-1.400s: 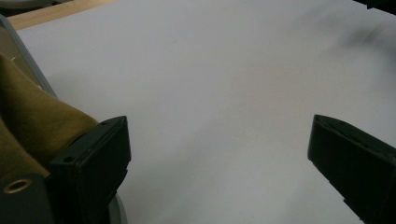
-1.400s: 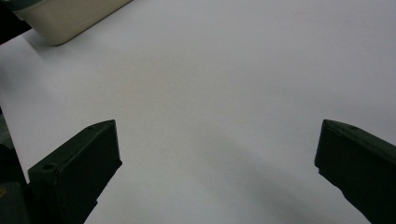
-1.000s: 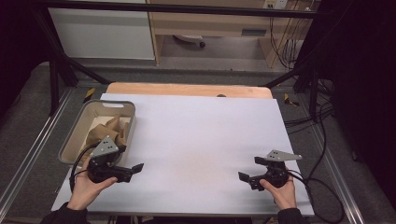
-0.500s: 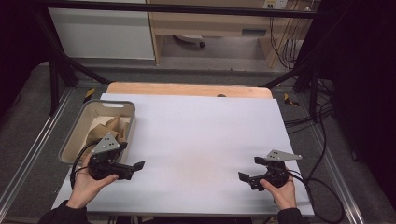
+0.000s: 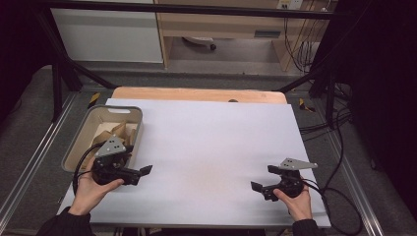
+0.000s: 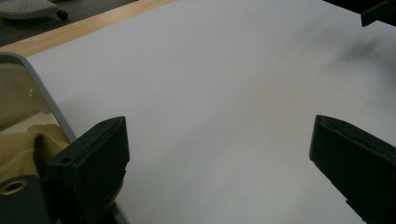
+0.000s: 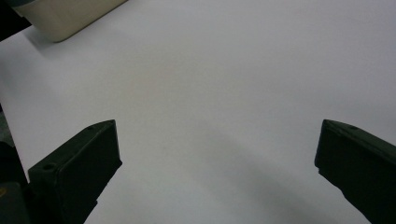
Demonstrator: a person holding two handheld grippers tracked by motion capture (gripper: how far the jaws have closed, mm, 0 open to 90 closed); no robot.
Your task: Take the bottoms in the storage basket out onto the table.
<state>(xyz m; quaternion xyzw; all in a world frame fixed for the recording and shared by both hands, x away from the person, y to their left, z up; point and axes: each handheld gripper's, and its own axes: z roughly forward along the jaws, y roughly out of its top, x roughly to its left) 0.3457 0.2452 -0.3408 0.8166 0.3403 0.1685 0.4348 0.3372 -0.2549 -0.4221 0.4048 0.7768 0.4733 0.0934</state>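
Observation:
My left gripper (image 5: 141,172) rests on the white table sheet (image 5: 211,142) at the near left, held by a hand, just right of a grey bin (image 5: 118,108). Its jaws stand wide open in the left gripper view, with nothing but bare sheet between them (image 6: 219,154). The bin's rim (image 6: 43,99) runs beside the left jaw, and tan crumpled pieces (image 6: 23,144) lie inside. My right gripper (image 5: 264,178) sits at the near right, also in a hand. It is open too, over bare sheet (image 7: 219,158).
Several tan pieces (image 5: 112,132) lie in the bin. A wooden strip (image 5: 196,93) edges the table's far side. Cables (image 5: 339,147) trail off the right edge. The bin's corner (image 7: 60,18) shows far off in the right gripper view.
My left gripper has shifted slightly to the right and forward along the bin's side. The right gripper has stayed put.

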